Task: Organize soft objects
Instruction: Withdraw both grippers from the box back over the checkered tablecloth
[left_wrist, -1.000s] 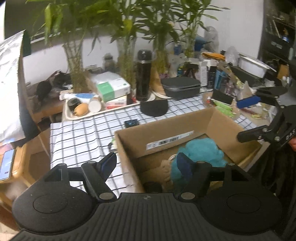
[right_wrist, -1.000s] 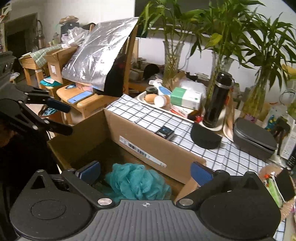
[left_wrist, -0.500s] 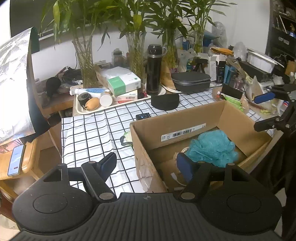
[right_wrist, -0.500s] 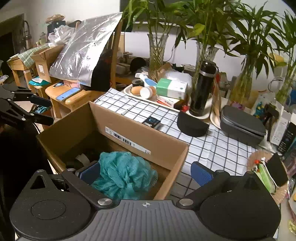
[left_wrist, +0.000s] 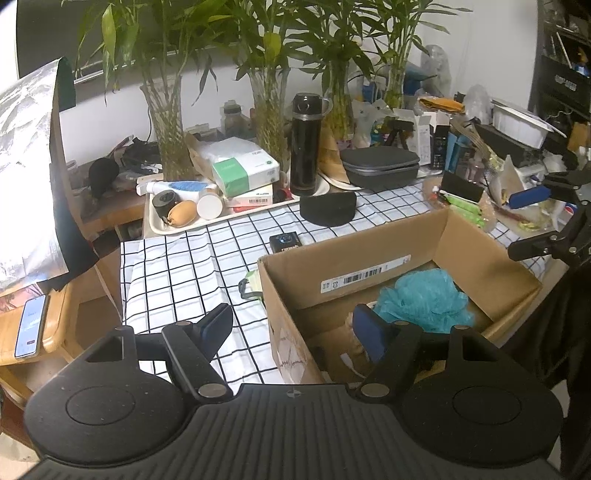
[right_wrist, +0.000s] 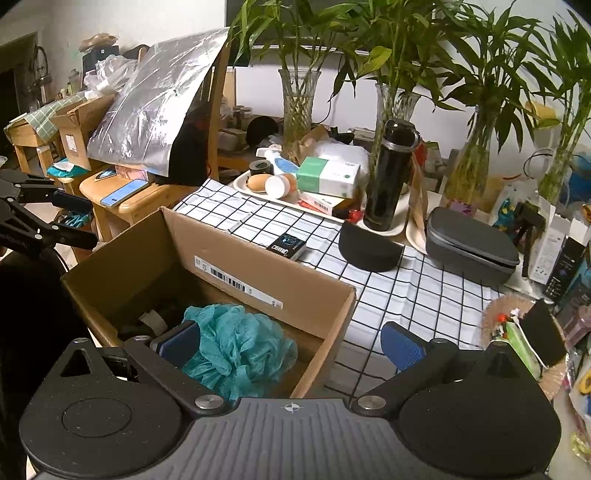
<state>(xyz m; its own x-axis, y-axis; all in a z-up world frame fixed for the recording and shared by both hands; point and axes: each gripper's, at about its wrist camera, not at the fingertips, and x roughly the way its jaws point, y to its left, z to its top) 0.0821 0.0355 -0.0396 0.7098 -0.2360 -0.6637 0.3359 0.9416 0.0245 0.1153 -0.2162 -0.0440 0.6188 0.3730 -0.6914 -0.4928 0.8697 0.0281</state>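
A teal mesh bath pouf (left_wrist: 424, 299) lies inside an open cardboard box (left_wrist: 354, 258) on the checked tablecloth; it also shows in the right wrist view (right_wrist: 236, 347) in the same box (right_wrist: 258, 277). My left gripper (left_wrist: 295, 325) is open and empty, raised above the box's near left corner. My right gripper (right_wrist: 291, 343) is open and empty, raised above the box's right end. Each gripper appears at the edge of the other's view: the right one (left_wrist: 535, 221), the left one (right_wrist: 62, 218).
A black flask (left_wrist: 306, 144), grey zip case (left_wrist: 380, 166), black pouch (left_wrist: 328, 208), small black box (left_wrist: 285, 242) and a tray (left_wrist: 207, 221) of toiletries stand behind the box. Glass vases with bamboo line the back. A wooden chair holds a phone (left_wrist: 31, 325) at left.
Both grippers have pulled back and upward from the box, so more of the table and box shows. The pouf stays in the box. Both grippers stayed open.
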